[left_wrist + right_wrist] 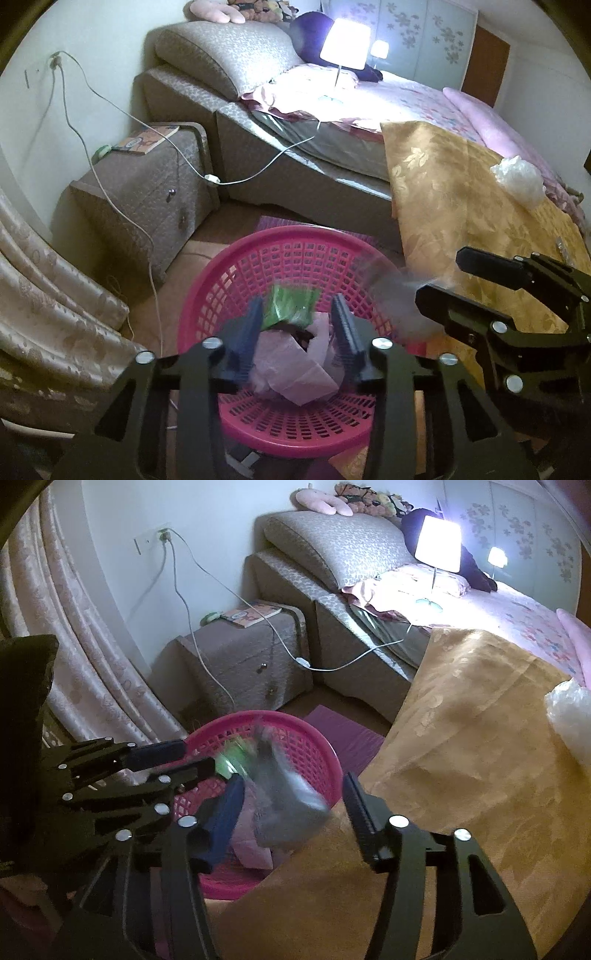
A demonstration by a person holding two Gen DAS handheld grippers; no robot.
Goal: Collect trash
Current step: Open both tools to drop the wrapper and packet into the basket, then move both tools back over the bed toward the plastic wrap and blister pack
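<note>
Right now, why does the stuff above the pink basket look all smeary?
Left wrist view: a grey wrapper is streaked by motion blur beside the pink basket; lamp glare washes out the bed. Right wrist view: the same blurred wrapper, and room edges bend from fisheye.

No text can be read; the book [149,139] cover's print (on the nightstand [140,192]) is too blurred.
</note>
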